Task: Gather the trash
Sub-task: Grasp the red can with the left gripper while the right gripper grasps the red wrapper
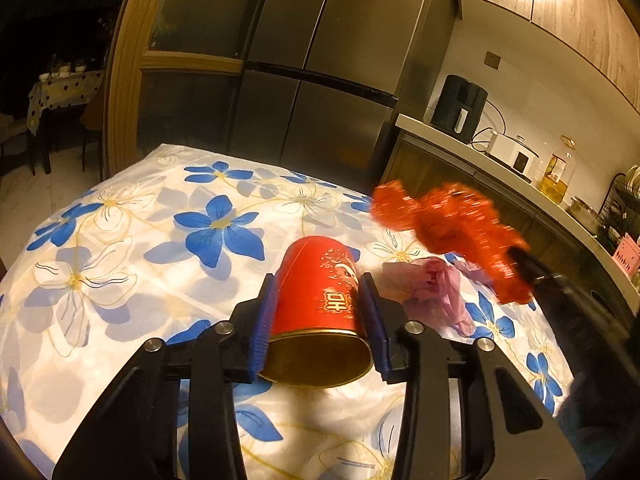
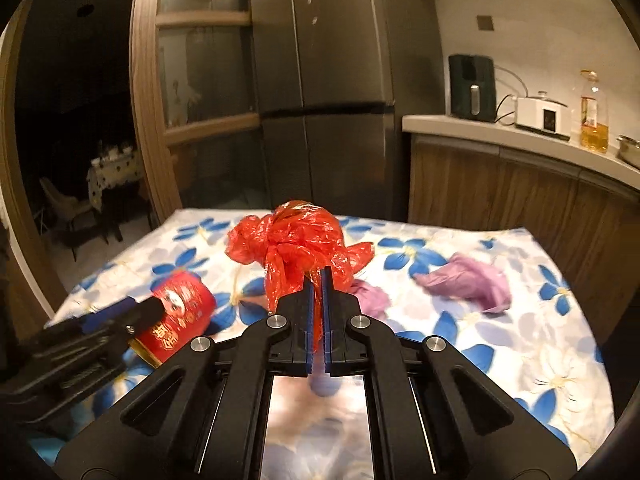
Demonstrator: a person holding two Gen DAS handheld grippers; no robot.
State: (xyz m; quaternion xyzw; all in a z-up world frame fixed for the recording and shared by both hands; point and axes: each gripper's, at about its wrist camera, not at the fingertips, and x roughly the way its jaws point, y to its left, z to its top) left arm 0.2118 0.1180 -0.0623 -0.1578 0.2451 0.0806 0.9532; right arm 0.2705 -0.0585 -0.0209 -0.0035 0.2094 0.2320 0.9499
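Floral table under both claws. Red can, gold-rimmed, on its side, pinched between left claw pads. Crumpled red bag, glossy, pinched in pressed-together right claw, raised off cloth. Purple bags right of it.

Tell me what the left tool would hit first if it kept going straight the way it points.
Probably nothing new: the left tool already straddles the red can. Beyond it lies only flowered tablecloth, though depth is unclear.
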